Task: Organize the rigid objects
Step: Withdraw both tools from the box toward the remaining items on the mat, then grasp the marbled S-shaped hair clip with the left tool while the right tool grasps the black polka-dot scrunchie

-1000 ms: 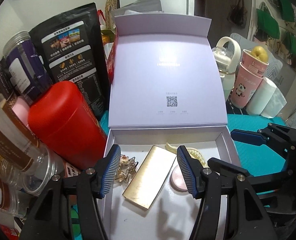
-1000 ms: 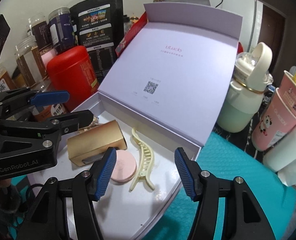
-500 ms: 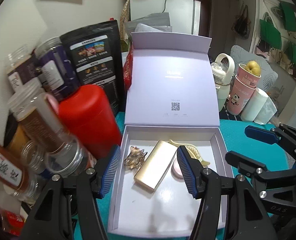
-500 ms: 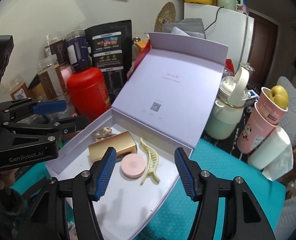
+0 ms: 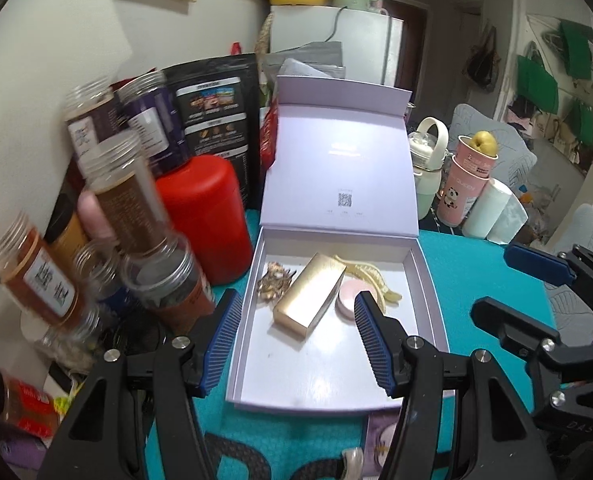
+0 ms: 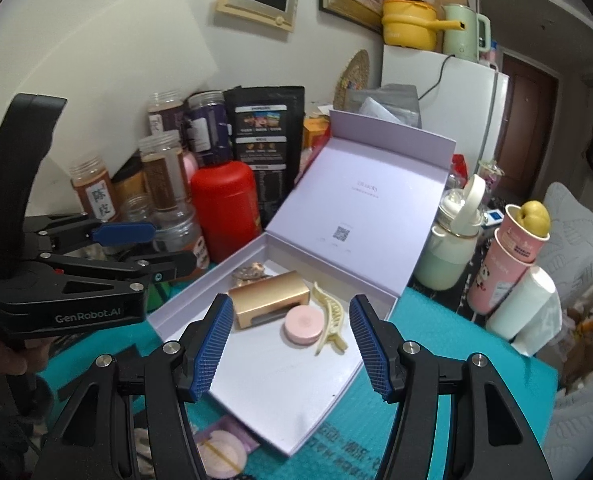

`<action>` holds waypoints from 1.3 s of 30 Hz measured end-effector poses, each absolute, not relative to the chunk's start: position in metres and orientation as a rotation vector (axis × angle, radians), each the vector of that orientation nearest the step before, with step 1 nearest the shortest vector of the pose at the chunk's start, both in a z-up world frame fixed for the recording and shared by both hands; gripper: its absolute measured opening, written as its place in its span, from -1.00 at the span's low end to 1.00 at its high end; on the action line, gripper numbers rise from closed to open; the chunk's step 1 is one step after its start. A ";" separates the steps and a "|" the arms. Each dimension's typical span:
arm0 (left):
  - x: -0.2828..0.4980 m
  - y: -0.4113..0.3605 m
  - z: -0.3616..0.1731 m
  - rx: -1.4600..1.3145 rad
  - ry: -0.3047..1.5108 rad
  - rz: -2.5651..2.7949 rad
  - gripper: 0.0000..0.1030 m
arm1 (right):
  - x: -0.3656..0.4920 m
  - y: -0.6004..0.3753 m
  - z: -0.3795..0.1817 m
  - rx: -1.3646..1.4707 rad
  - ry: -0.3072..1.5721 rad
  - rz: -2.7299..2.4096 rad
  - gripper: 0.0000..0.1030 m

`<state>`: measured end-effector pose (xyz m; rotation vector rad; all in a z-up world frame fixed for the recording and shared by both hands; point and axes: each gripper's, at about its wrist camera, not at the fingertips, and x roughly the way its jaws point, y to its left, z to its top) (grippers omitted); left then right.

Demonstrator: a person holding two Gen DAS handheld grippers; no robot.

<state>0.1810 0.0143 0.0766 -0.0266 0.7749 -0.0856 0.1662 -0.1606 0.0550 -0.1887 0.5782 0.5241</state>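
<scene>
Pulled both claws up and back from the lavender box (image 6: 232, 364); left gripper (image 5: 296, 336) and right gripper (image 6: 290, 344) released, empty. Gold case (image 6: 270, 300), pink compact (image 6: 302, 325), cream clip (image 6: 328, 326) left lying inside; likely stowing done

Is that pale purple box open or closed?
Open: the box has its lid standing up behind, showing the items inside.

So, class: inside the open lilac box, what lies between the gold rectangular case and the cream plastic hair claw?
The round pink compact lies between the gold rectangular case and the cream plastic hair claw; the right wrist view shows it most clearly.
</scene>
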 end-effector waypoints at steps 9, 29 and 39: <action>0.142 0.029 0.081 -0.035 0.767 -0.052 0.40 | 0.124 -0.154 0.063 -0.199 0.548 0.553 0.37; 0.067 0.026 0.064 0.001 0.773 -0.109 0.40 | 0.053 -0.162 0.041 -0.144 0.583 0.560 0.39; 0.049 0.021 0.034 0.021 0.819 -0.169 0.40 | 0.032 -0.163 0.005 -0.118 0.637 0.520 0.39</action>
